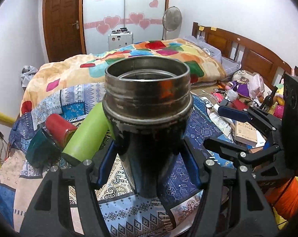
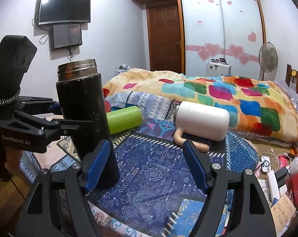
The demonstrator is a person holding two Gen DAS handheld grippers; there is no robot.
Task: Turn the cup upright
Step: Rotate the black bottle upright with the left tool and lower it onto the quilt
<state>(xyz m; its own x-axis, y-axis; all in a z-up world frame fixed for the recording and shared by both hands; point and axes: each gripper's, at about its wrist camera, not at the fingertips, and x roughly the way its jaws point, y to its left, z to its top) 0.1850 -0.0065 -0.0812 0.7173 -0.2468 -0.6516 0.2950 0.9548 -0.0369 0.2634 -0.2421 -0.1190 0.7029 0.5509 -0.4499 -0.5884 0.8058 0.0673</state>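
Observation:
A tall black flask cup (image 1: 149, 138) with a steel threaded mouth stands upright, mouth up, on the patterned cloth; it also shows in the right wrist view (image 2: 85, 118). My left gripper (image 1: 148, 148) is shut on its body, a blue pad on each side. In the right wrist view the left gripper (image 2: 70, 116) holds it from the left. My right gripper (image 2: 147, 165) is open and empty, its left pad close beside the cup's base. It shows at the right in the left wrist view (image 1: 224, 126).
A green bottle (image 1: 85, 134) and a red cup (image 1: 59, 126) lie on their sides at the left, with a dark teal cup (image 1: 41, 150). A white mug (image 2: 202, 118) lies on its side ahead of the right gripper. Bed quilt (image 2: 208, 94) behind; clutter (image 2: 277, 173) at right.

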